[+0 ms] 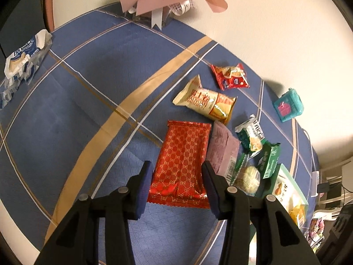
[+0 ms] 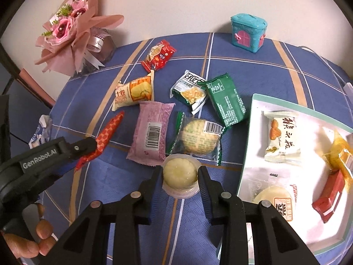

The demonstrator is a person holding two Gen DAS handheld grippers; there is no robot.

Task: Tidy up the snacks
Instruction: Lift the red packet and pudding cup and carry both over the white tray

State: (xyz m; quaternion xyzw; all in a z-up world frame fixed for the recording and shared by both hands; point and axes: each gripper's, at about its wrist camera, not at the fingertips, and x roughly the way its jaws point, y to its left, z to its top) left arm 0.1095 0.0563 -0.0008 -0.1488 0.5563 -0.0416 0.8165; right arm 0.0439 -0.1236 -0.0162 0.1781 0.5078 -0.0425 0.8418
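My left gripper (image 1: pixel 176 165) is shut on a red packet with a gold pattern (image 1: pixel 185 154), its pads pressing the packet's two long edges. In the right wrist view the same packet (image 2: pixel 110 128) hangs edge-on above the blue cloth, and the left gripper (image 2: pixel 94 148) is held by a person's hand (image 2: pixel 33 243). My right gripper (image 2: pixel 179 170) is shut on a round pale pastry in a clear plastic cup (image 2: pixel 179 176). A white tray with a teal rim (image 2: pixel 251 154) lies to its right and holds several packets.
Loose on the checked blue tablecloth (image 2: pixel 264 77) lie a purple packet (image 2: pixel 152 130), a clear-wrapped round biscuit (image 2: pixel 198 139), a green packet (image 2: pixel 227 101), a cream roll packet (image 2: pixel 134 92) and a small red packet (image 2: pixel 158 55). A teal toy house (image 2: pixel 248 33) and a bouquet (image 2: pixel 72 31) stand at the back.
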